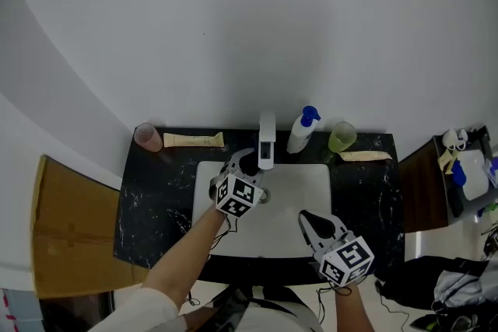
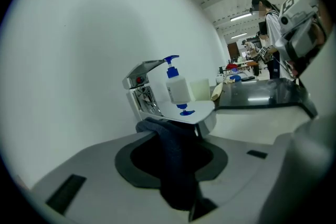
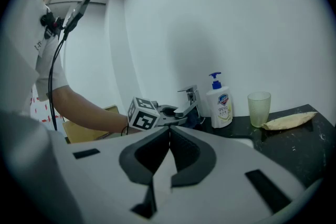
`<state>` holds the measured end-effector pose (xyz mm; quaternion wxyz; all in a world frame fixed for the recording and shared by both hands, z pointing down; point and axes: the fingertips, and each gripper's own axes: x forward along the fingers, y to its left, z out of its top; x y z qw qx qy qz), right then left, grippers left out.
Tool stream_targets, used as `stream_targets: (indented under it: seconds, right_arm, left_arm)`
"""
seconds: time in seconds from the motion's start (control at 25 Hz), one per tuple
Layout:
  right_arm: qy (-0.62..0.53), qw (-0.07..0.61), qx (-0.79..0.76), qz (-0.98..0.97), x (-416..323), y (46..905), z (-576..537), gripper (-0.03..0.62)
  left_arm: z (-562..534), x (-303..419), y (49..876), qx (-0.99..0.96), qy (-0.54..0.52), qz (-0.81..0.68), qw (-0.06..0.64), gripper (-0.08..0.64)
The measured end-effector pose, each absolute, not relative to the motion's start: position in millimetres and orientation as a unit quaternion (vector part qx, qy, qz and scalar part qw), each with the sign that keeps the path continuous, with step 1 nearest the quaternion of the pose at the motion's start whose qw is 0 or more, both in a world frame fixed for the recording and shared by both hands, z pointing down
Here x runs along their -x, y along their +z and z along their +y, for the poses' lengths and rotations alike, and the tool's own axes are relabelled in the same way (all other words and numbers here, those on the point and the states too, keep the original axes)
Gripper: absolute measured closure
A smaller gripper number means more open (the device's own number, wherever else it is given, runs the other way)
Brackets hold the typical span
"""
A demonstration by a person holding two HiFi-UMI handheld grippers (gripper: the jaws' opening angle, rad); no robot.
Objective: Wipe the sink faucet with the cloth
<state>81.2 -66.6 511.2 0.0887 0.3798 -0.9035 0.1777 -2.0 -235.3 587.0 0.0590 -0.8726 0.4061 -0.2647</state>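
Observation:
The chrome faucet (image 1: 267, 139) stands at the back of the white sink (image 1: 311, 186). My left gripper (image 1: 246, 161) sits just left of the spout, shut on a dark blue cloth (image 2: 176, 165) that hangs between its jaws. In the left gripper view the faucet (image 2: 143, 84) is right beyond the cloth. My right gripper (image 1: 306, 218) hovers over the sink's front right, apart from the faucet. In the right gripper view its jaws (image 3: 169, 136) meet with nothing between them, and the faucet (image 3: 190, 99) and the left gripper's marker cube (image 3: 143, 115) lie ahead.
A white soap bottle with a blue pump (image 1: 302, 130) and a green cup (image 1: 341, 137) stand right of the faucet, with a tan packet (image 1: 364, 156) beside them. A pink cup (image 1: 148, 137) and another packet (image 1: 193, 140) sit on the black counter (image 1: 156, 198) at left. A person stands in the background (image 2: 270, 34).

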Motion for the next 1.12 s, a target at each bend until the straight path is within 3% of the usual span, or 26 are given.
stream_targets:
  seconds: [0.32, 0.76, 1.12]
  right_arm:
    - [0.179, 0.077, -0.381, -0.904, -85, 512, -72, 0.586]
    - [0.180, 0.080, -0.384, -0.902, -84, 511, -68, 0.586]
    - [0.189, 0.085, -0.397, -0.894, -101, 520, -59, 0.586]
  left_arm:
    - [-170, 16, 579, 0.883, -0.238, 0.404, 0.036, 0.451]
    - [-239, 28, 596, 0.858, -0.294, 0.419, 0.053, 0.449]
    - [-202, 3, 581, 0.881, -0.237, 0.407, 0.042, 0.449]
